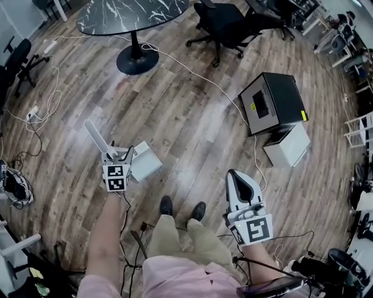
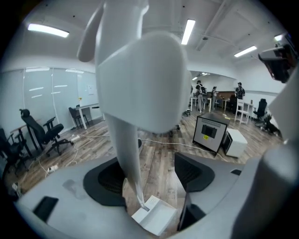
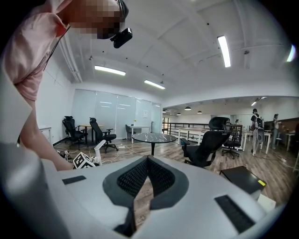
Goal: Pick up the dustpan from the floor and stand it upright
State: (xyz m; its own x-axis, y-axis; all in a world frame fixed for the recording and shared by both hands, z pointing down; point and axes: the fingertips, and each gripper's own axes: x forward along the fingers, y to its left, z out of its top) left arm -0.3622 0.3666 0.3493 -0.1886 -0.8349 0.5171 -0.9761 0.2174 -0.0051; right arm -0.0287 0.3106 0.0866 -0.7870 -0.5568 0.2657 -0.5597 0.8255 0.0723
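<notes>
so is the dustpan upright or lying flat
Upright: the dustpan rests on the floor, its handle rising between the open jaws of the left gripper.

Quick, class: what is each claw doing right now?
Left claw: open, dustpan handle between the jaws, not gripped.
Right claw: shut, empty.

The dustpan (image 1: 144, 163) is plain white, and its handle (image 1: 96, 137) a paler grey-white. My left hand-held gripper (image 1: 119, 154) and my right hand-held gripper (image 1: 236, 177) are white with black ribbed pads and black-and-white square markers. The floor (image 1: 192, 128) is brown wood-grain planking. The round table (image 1: 131, 14) is black marble veined white. The black box (image 1: 274, 102) carries a yellow label.
</notes>
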